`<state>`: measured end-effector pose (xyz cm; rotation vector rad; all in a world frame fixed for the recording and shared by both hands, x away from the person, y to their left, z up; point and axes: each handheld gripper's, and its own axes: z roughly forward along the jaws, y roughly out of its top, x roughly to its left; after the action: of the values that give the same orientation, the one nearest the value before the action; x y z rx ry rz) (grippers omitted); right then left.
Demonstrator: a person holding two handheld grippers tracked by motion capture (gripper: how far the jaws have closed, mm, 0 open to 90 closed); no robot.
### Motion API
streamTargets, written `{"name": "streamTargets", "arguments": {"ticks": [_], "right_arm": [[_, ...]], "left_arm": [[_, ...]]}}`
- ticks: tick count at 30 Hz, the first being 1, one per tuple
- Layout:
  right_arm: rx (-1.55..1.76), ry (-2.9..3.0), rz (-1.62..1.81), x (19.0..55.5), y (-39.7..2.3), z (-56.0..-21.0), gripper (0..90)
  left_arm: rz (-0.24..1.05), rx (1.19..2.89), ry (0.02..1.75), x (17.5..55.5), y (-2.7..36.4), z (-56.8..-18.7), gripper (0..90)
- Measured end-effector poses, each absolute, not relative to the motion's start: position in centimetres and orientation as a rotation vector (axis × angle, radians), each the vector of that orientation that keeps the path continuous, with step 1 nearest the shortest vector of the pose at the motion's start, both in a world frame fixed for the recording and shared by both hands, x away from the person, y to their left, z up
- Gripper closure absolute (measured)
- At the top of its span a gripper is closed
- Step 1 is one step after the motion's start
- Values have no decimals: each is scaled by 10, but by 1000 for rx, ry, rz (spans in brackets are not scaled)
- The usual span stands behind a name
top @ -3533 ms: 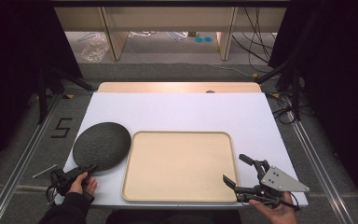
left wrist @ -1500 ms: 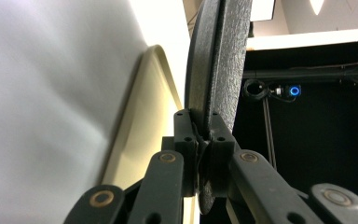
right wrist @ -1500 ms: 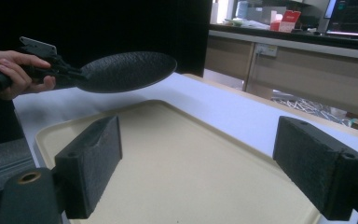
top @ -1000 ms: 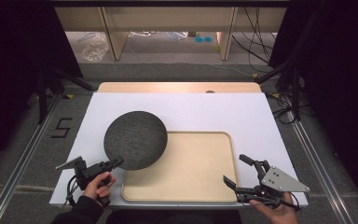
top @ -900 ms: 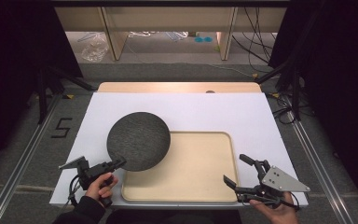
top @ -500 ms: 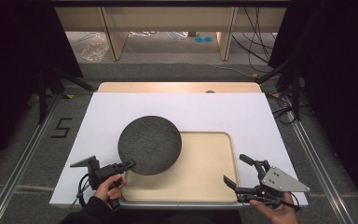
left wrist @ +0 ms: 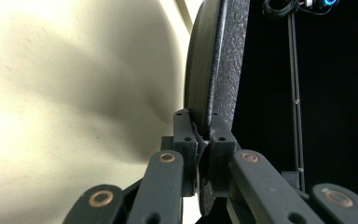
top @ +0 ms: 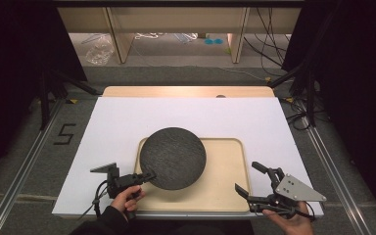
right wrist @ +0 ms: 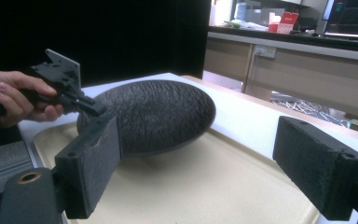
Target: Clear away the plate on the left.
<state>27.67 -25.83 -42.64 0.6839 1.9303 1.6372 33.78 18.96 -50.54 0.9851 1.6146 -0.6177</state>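
- The right tool [top: 259, 187] rests at the near right corner of the tabletop [top: 112, 122], jaws spread wide with nothing between them; it is best kept parked there, clear of the tray's near edge.
- The left tool [top: 144, 176], held in the person's left hand [top: 127, 198], is clamped tight on the near-left rim of the dark round plate [top: 173, 157]; the left gripper view shows the rim pinched between the pads.
- The plate hangs above the left half of the beige tray [top: 225, 171], its far edge slightly raised.
- The step seems to be setting the plate into the tray. Level it first, centre it inside the raised rim, lower until the base sits flat, and only then ease the grip.
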Motion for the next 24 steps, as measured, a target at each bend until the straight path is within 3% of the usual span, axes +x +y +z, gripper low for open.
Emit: {"name": "streamTargets", "arguments": {"ticks": [24], "right_arm": [[688,1950,1627,276,-259,-426,166]], "left_arm": [[-679,1141,1641,347,147,-520,850]]}}
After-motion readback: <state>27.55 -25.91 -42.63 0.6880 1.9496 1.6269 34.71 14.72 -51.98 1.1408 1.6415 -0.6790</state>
